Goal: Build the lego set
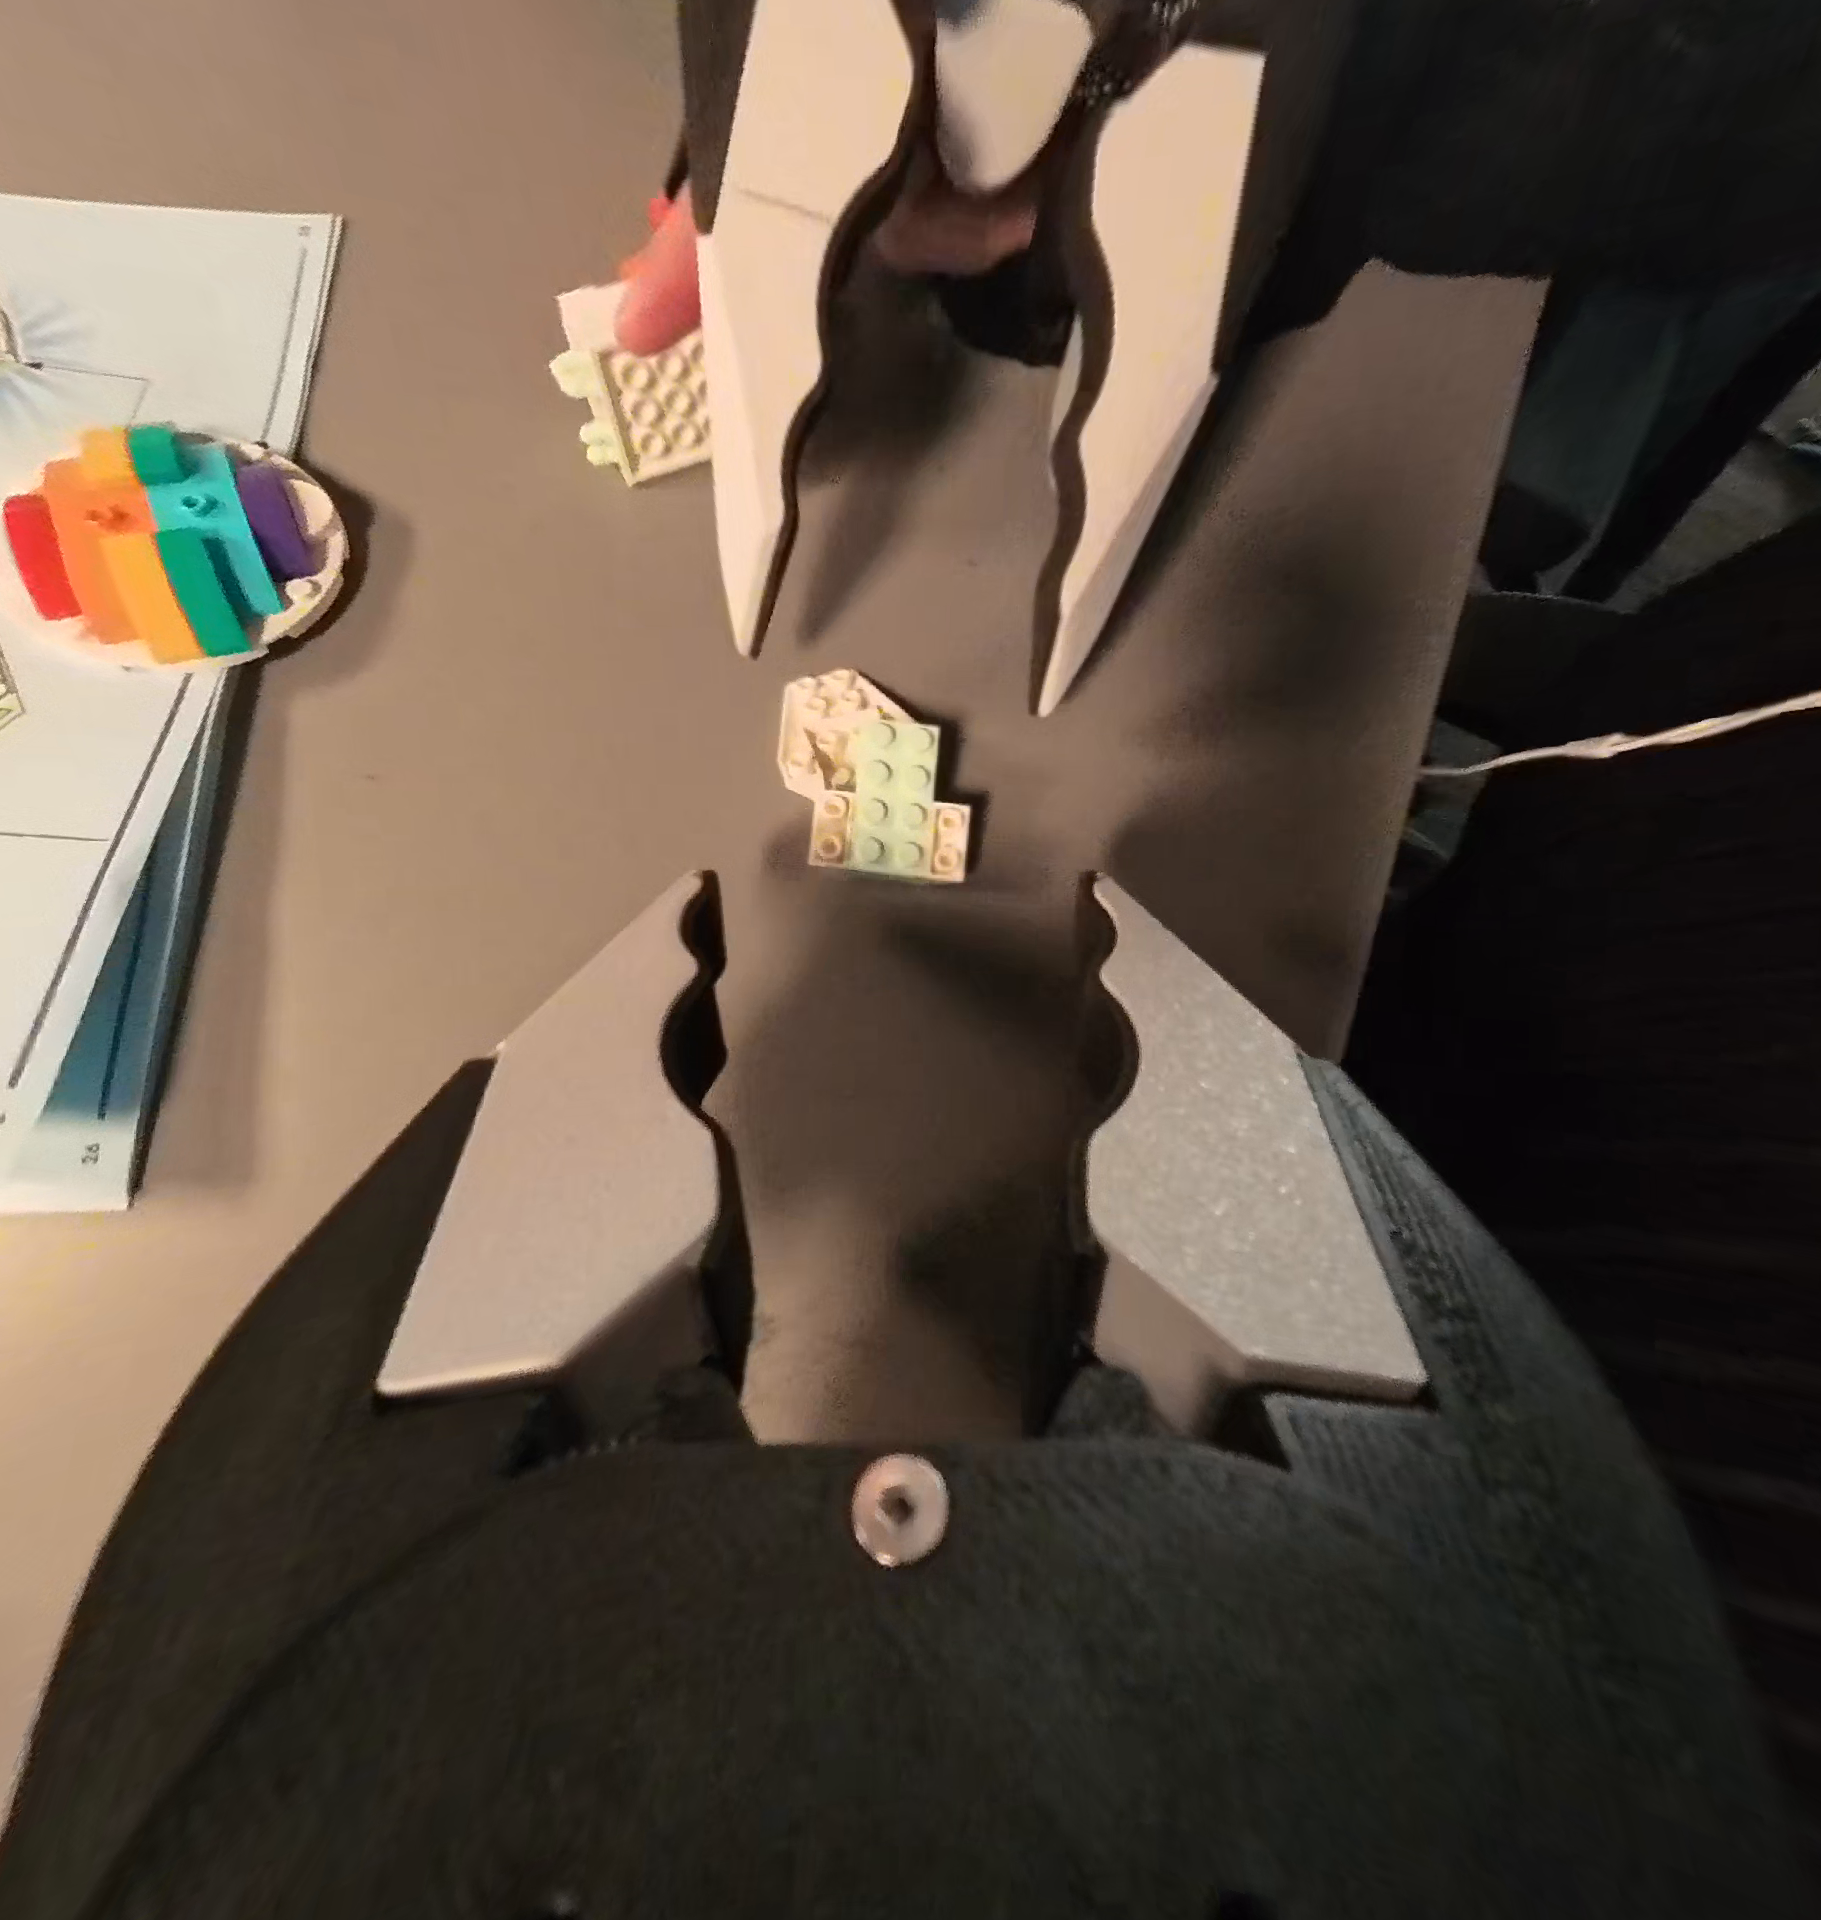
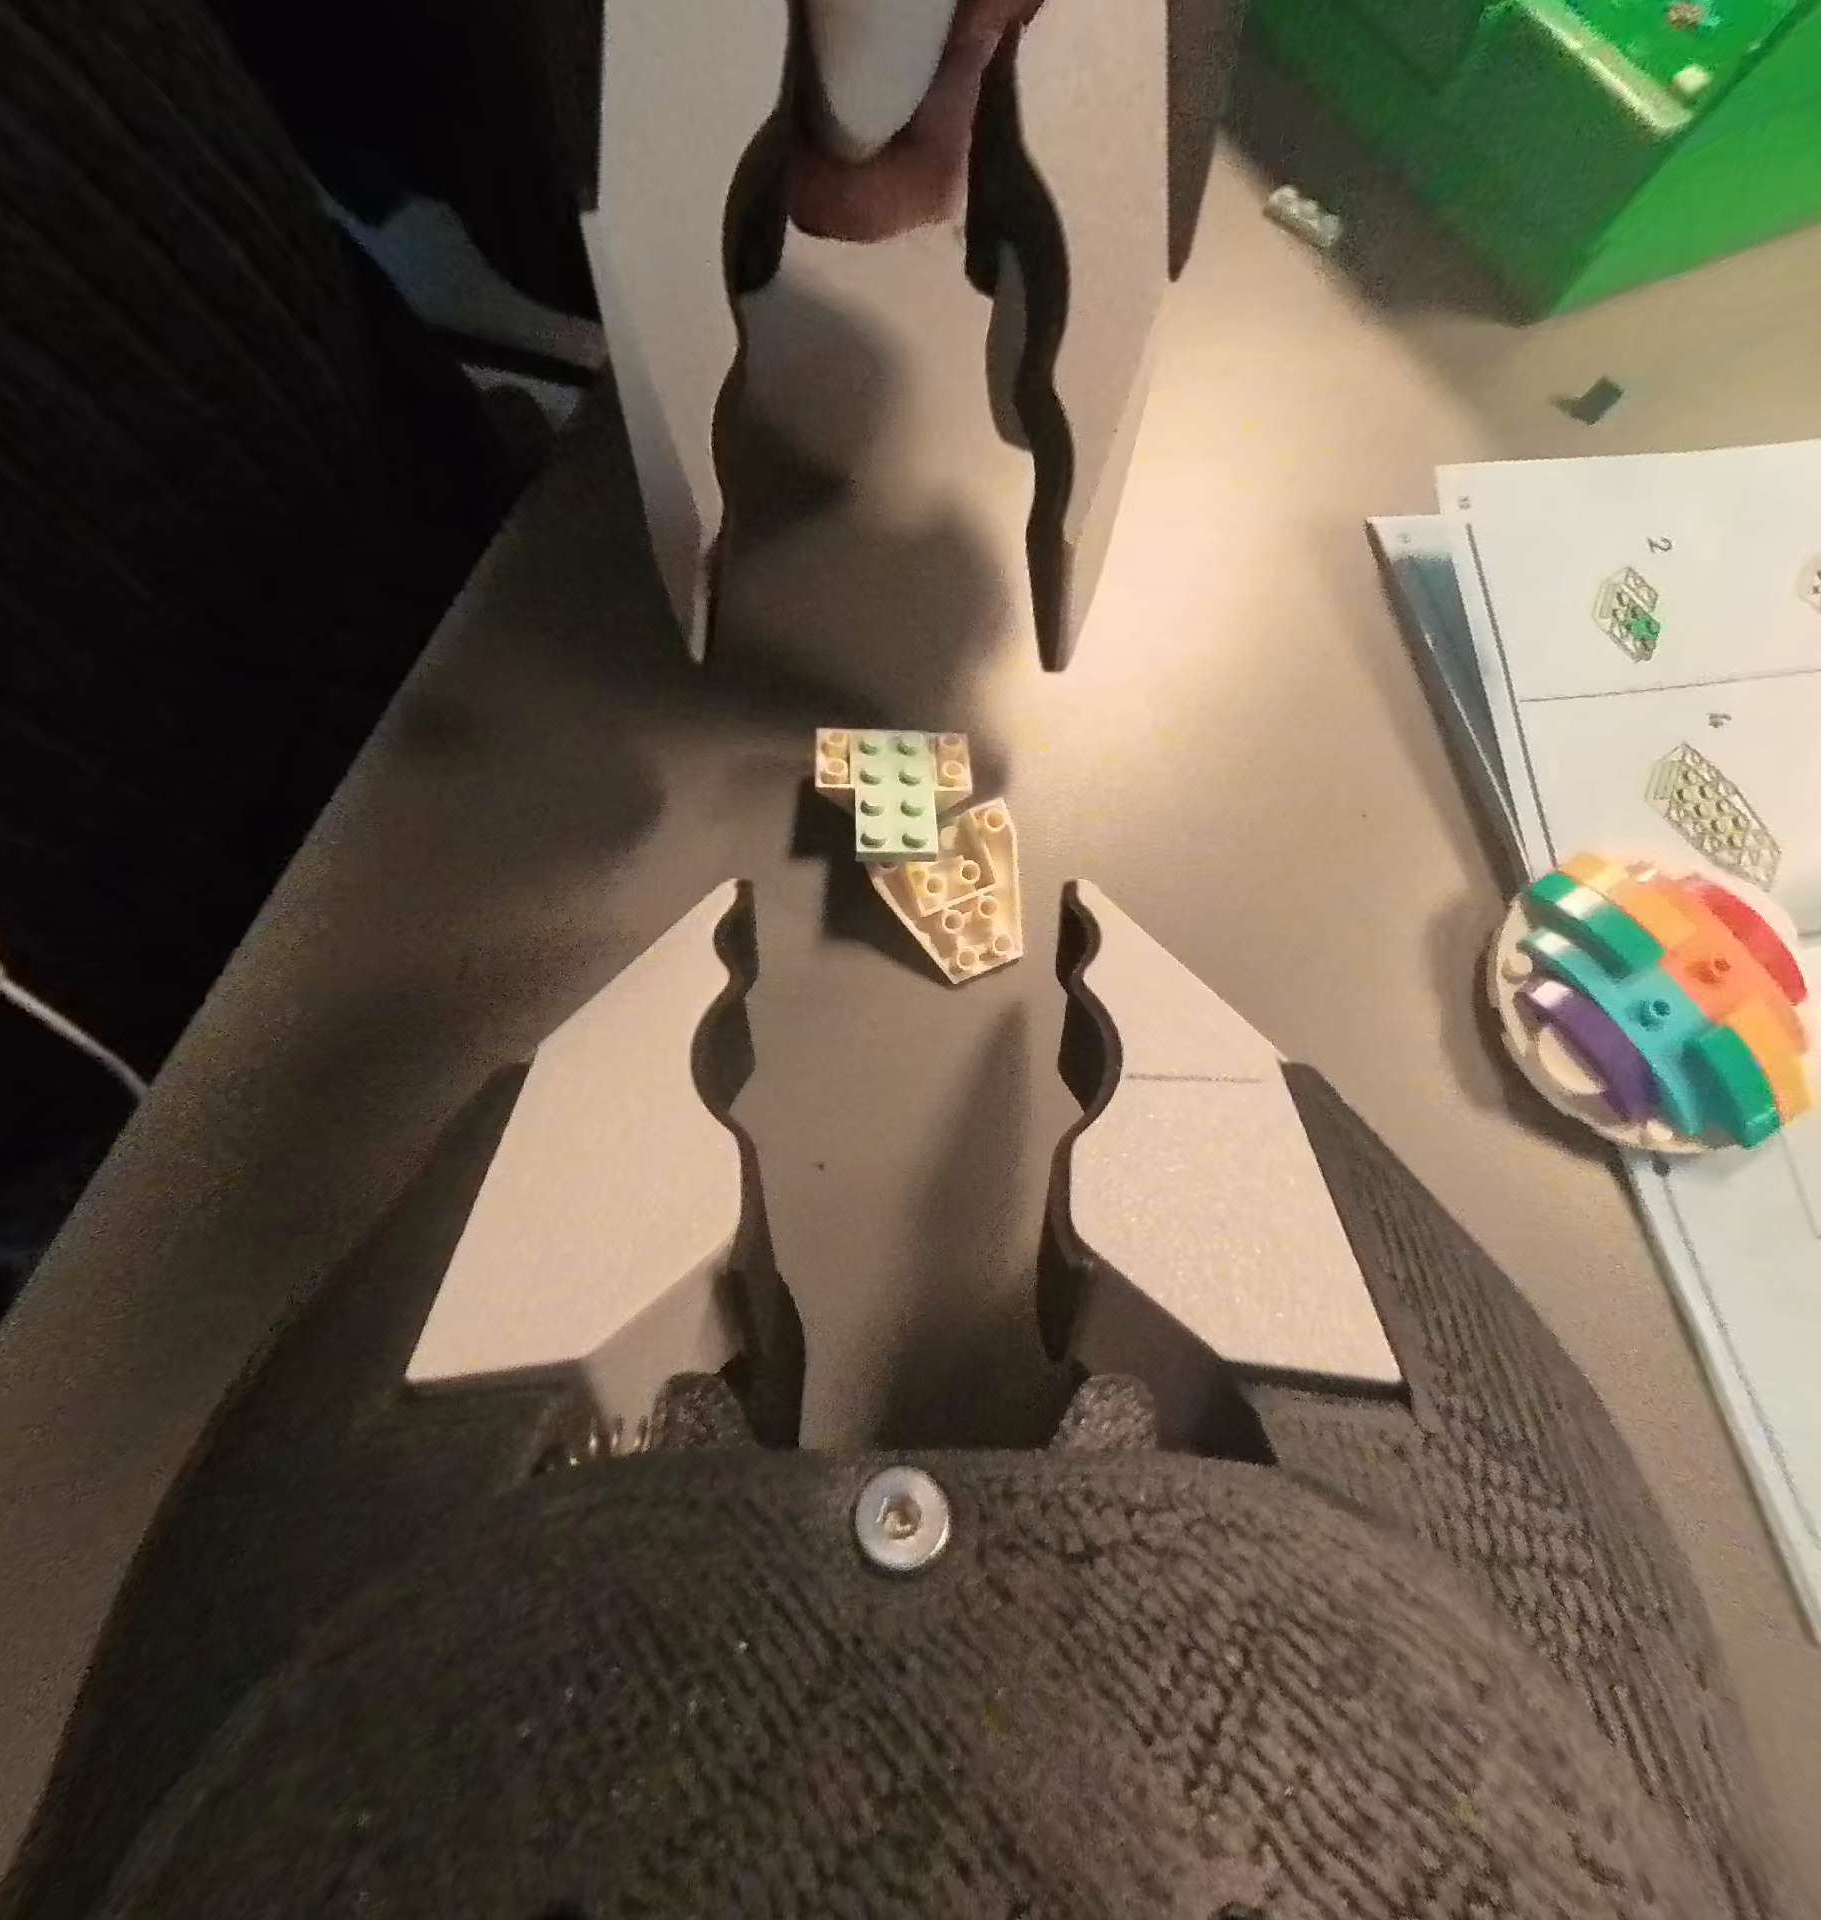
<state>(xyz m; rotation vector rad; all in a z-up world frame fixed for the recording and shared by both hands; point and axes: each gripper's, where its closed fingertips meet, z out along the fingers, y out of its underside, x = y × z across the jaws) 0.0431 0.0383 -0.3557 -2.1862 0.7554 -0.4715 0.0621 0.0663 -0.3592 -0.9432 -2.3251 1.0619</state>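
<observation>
A small lego assembly (image 1: 875, 779) lies on the brown table: a pale green plate (image 1: 890, 805) sits on cream plates, one of them a wedge. My left gripper (image 1: 901, 883) is open and empty, its tips just short of the assembly. My right gripper (image 1: 895, 681) faces it from the far side, also open and empty. In the right wrist view the assembly (image 2: 916, 842) lies between my right gripper (image 2: 908, 888) and the left gripper (image 2: 877, 660). Neither gripper touches it.
A round rainbow lego build (image 1: 173, 540) rests on the open instruction booklet (image 1: 106, 883); both show in the right wrist view (image 2: 1654, 1008) (image 2: 1716, 727). Another cream plate (image 1: 646, 416) lies behind the right gripper. A green box (image 2: 1612, 135) stands beyond. The table edge (image 2: 262, 935) runs close by. My hands' fingertips stand some 5 cm from each other.
</observation>
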